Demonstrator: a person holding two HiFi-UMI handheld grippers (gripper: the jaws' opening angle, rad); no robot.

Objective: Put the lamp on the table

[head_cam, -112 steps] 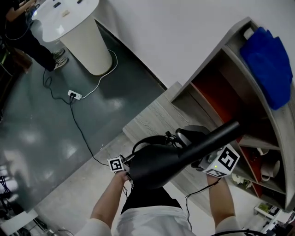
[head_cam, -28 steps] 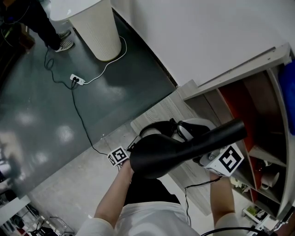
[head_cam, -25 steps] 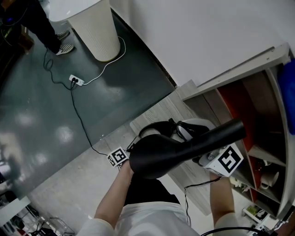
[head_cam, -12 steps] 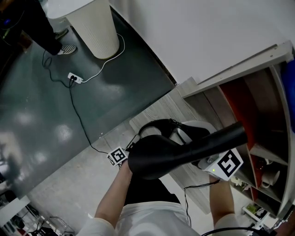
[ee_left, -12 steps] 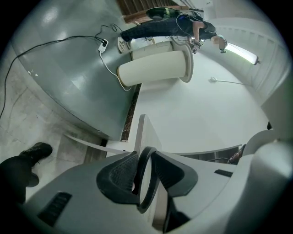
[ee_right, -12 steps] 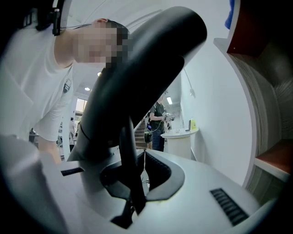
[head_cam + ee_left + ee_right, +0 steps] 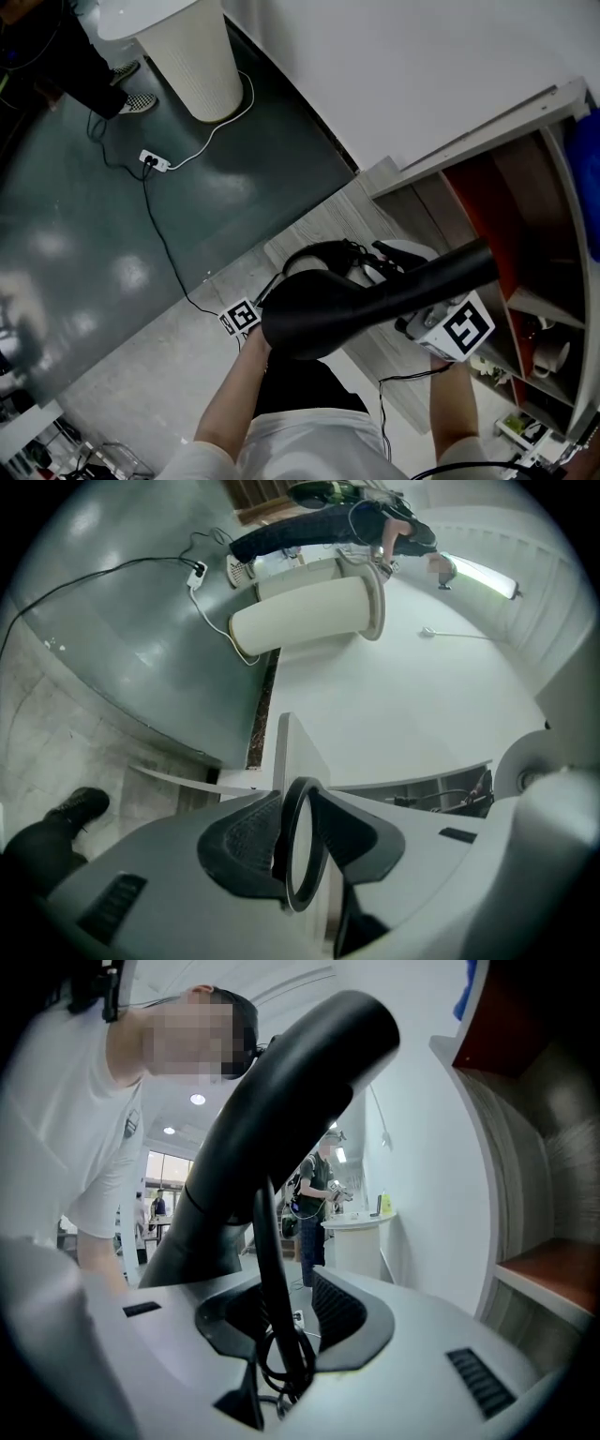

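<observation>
A matte black lamp [image 7: 319, 314] with a broad rounded head and a long tube arm sits at the centre of the head view. Its arm slants up toward 2 o'clock, over the near end of a pale wood-grain surface [image 7: 319, 230]. Its underside is hidden, so it may or may not be resting there. The left hand-held gripper [image 7: 298, 850], at the lamp's 9 o'clock, is clamped on a thin black ring [image 7: 302, 784] that stands upright between its pads. The right hand-held gripper [image 7: 283, 1321], at the lamp's 4 o'clock, has just been opening. Its jaws now stand apart with a slim black rod [image 7: 267, 1241] and a loop of black cord [image 7: 281, 1372] between them, a gap showing on the rod's right. An open shelf unit with a red-brown interior [image 7: 506, 216] stands at 3 o'clock. A white ribbed pedestal [image 7: 202, 66] stands at 11 o'clock, and a white power strip [image 7: 150, 161] lies on the dark floor at 10 o'clock.
</observation>
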